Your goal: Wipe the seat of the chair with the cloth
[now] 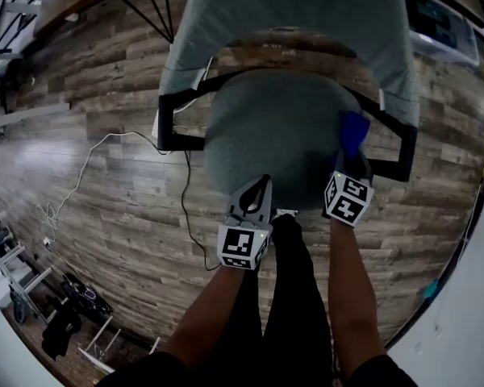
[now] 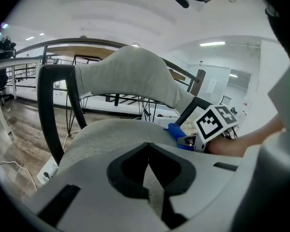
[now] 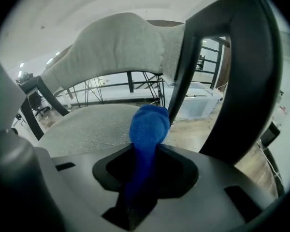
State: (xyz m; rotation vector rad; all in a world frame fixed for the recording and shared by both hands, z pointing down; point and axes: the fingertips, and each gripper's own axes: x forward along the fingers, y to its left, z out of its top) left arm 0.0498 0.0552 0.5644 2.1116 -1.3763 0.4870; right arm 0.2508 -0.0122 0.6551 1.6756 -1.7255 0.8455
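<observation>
Two tongs sit at the near edge of the seat [image 1: 278, 131]: right tongs [image 1: 352, 156] pinch the cloth [image 3: 148, 127], most of the seat far-left of it; left tongs [image 1: 263, 182] closed, empty.

The seat [image 1: 274, 135] ahead of the right gripper [image 3: 144, 153] is grey woven fabric, matt and slightly rough. The cloth [image 3: 147, 129] in its jaws is soft, napped blue textile (fleecy-looking), also matt.

Ahead and left of your right gripper [image 1: 352, 168] the grey seat [image 1: 274, 127] lies open, while the black armrest [image 3: 232, 81] rises just to its right and the backrest [image 3: 121, 42] closes the far side.
</observation>
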